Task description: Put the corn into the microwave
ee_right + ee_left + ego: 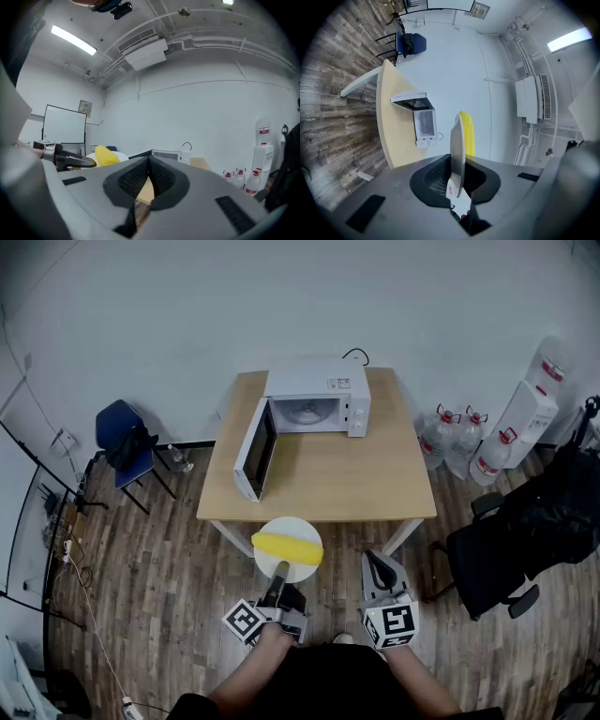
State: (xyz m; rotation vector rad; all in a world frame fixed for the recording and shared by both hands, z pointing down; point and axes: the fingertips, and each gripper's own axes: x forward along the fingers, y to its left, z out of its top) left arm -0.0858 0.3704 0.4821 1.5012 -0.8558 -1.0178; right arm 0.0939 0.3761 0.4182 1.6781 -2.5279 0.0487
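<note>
A yellow corn cob [286, 546] lies on a white plate [289, 532] held in front of the table's near edge. My left gripper [279, 570] is shut on the plate's near rim; in the left gripper view the plate [457, 154] stands edge-on between the jaws with the corn [468, 133] on its far side. My right gripper [379, 567] hangs to the right of the plate, shut and holding nothing. The white microwave [312, 400] stands at the back of the table with its door [255, 450] swung open to the left.
The wooden table [328, 474] has bare room in front of the microwave. A blue chair [125, 441] stands at the left. Water bottles [455, 442] and a black office chair [523, 535] are at the right. Cables run over the floor at the left.
</note>
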